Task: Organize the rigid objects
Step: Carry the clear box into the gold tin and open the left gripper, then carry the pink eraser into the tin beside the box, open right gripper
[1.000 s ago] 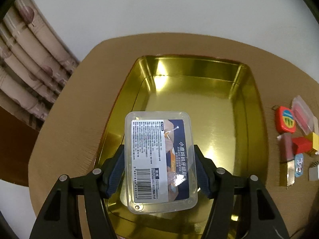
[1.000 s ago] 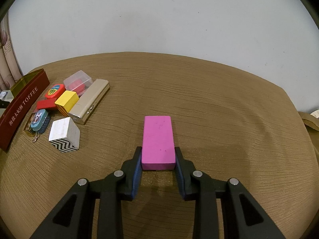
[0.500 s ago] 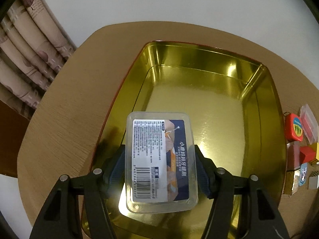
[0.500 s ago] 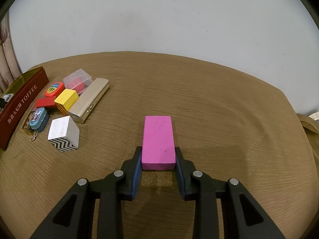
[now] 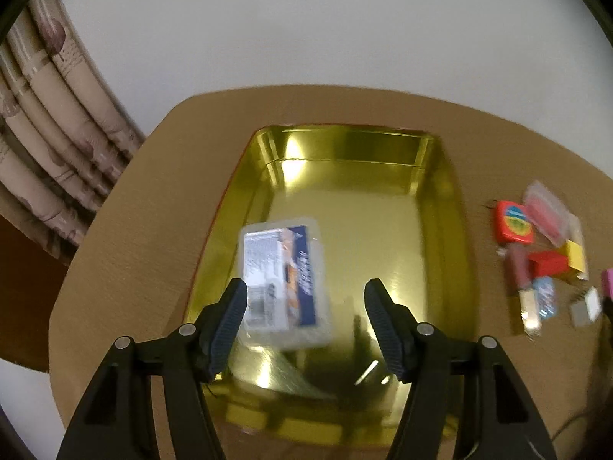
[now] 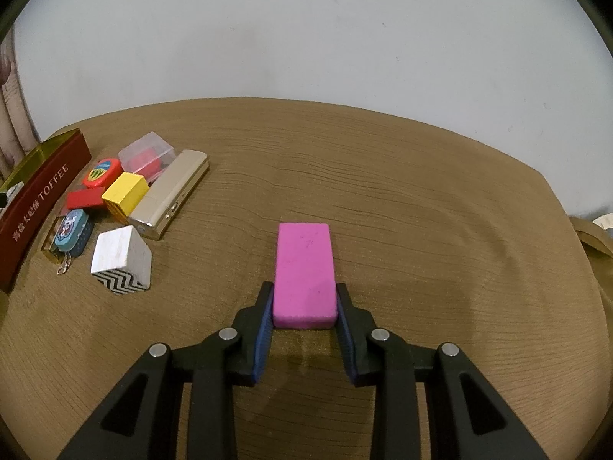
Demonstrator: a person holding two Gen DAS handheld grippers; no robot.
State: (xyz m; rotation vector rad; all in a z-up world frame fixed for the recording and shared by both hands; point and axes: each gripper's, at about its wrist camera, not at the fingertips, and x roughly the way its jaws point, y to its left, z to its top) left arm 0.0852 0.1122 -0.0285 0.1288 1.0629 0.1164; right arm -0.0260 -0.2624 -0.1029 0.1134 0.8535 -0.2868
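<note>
One item is in: the clear plastic box (image 5: 281, 281) with the printed label lies on the floor of the gold tin (image 5: 383, 207), lower left of centre in the left wrist view, blurred. The left gripper (image 5: 304, 324) stands open above it, pads clear of the box on both sides. In both earlier frames that box sat clamped between those pads, so it has been released, and the tin now looks smaller in frame, which suggests the gripper has pulled back.

The right gripper (image 6: 305, 308) is closed on the near end of the pink block (image 6: 304, 272), centre of the right wrist view, over the brown tablecloth (image 6: 421, 191); same as in the earlier frames.

Left to do, by my reading: the pink block plus the cluster at the left of the right view, i.e. red tape measure (image 6: 100, 172), yellow cube (image 6: 125, 191), beige bar (image 6: 170, 199), small clear case (image 6: 147, 155), white zigzag block (image 6: 120, 260), red block (image 6: 85, 198), blue keychain (image 6: 72, 232). Task is early.
</note>
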